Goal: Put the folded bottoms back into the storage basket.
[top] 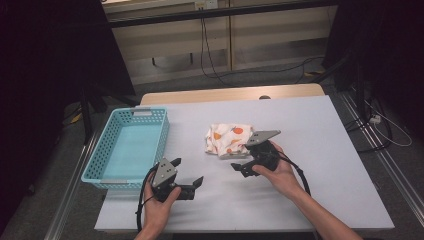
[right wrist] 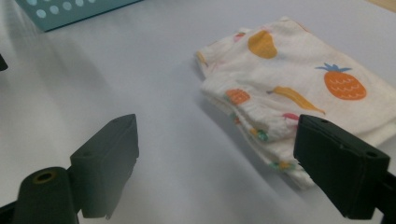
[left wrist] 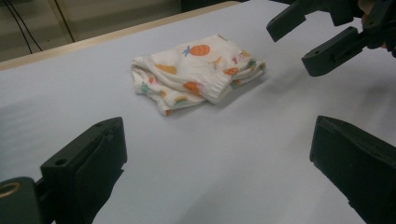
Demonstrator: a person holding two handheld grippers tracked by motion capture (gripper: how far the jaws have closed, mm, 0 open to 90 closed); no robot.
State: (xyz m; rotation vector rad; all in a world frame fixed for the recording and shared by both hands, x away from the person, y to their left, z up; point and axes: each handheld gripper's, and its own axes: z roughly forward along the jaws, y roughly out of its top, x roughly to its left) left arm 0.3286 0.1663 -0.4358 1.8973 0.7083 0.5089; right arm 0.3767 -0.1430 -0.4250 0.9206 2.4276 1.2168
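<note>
A folded white cloth with a fruit print point(top: 227, 140) lies on the pale table near its middle. The right gripper point(top: 241, 159), held in a hand, is just right of and in front of the cloth with its jaws pointing left, open. In the right gripper view the cloth point(right wrist: 289, 88) lies ahead and to the right of the open right gripper point(right wrist: 217, 135), its near edge by the right jaw. The left gripper point(top: 188, 170) is held low near the table's front, open and empty. In the left gripper view the cloth point(left wrist: 198, 72) lies well beyond the left gripper point(left wrist: 219, 140), with the right gripper point(left wrist: 299, 44) at the upper right.
An empty light-blue plastic basket point(top: 165, 130) stands on the table's left side; its corner point(right wrist: 70, 9) appears in the right gripper view. A wooden strip point(top: 230, 94) runs along the table's far edge. Cables point(top: 210, 60) and dark stands are on the floor beyond.
</note>
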